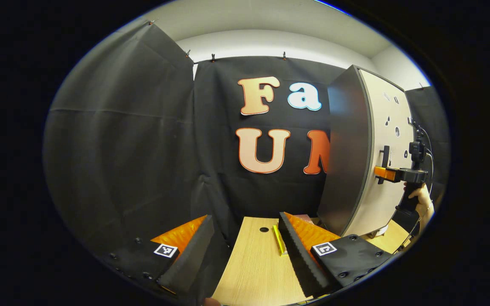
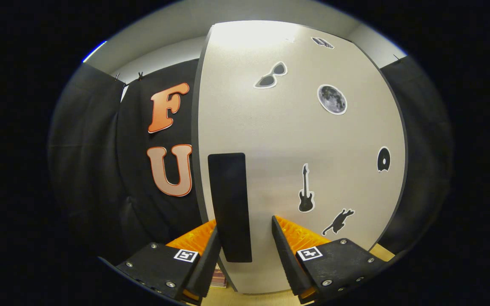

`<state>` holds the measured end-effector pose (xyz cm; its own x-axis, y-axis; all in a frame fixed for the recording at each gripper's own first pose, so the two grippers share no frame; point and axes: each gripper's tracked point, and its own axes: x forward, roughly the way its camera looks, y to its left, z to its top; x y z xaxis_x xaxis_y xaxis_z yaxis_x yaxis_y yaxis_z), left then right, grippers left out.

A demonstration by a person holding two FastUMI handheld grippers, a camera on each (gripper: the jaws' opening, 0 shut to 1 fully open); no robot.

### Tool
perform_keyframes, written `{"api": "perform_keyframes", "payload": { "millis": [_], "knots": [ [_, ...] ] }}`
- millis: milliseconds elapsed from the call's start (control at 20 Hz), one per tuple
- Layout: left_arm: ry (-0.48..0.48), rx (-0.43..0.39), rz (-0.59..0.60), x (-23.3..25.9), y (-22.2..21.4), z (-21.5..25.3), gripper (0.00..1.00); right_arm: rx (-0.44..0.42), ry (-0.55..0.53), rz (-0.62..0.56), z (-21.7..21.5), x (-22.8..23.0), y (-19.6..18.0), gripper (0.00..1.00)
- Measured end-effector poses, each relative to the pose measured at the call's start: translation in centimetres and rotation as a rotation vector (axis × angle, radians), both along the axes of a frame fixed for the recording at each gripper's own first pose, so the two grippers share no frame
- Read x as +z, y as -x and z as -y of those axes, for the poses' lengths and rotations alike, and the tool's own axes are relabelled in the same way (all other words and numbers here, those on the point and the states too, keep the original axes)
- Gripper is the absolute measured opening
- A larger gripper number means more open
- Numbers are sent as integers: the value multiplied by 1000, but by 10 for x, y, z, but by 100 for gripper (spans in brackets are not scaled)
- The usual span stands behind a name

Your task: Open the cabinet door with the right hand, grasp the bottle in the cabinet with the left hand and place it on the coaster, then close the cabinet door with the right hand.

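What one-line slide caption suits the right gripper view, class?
Right gripper, fingers open, straddles the black handle of the closed, sticker-decorated cabinet door.

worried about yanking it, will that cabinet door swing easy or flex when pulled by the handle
The cabinet door is a flat, thick-edged panel, so probably stiff. Its handle sits near the free edge, which favours an easy swing. The right hand-held gripper straddles it, jaws not yet closed.

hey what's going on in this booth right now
A person holds a gripper in each hand. The right gripper sits at the black handle of the closed cabinet door, fingers straddling it but open, not clamped. The left gripper hangs open over the wooden table. The door isn't opened yet.
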<state>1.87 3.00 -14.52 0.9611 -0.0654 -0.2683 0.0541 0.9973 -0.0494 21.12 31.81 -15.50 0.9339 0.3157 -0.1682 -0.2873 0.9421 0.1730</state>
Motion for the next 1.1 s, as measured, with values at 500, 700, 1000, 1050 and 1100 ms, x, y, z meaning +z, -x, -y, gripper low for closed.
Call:
{"api": "perform_keyframes", "payload": {
  "millis": [500,700,1000,1050,1100],
  "knots": [
    [-19,7,0,9,-25,13,99,30,-6,-34,-1,-1,-8,71],
    [-22,1,27,27,-38,25,99,101,-36,-67,5,17,7,72],
    [-52,-2,107,66,-49,43,99,81,15,32,73,79,37,74],
    [-56,-3,114,73,-52,47,99,69,12,42,90,90,44,74],
    [-58,-3,119,79,-53,51,99,53,14,53,109,101,50,74]
  ]
}}
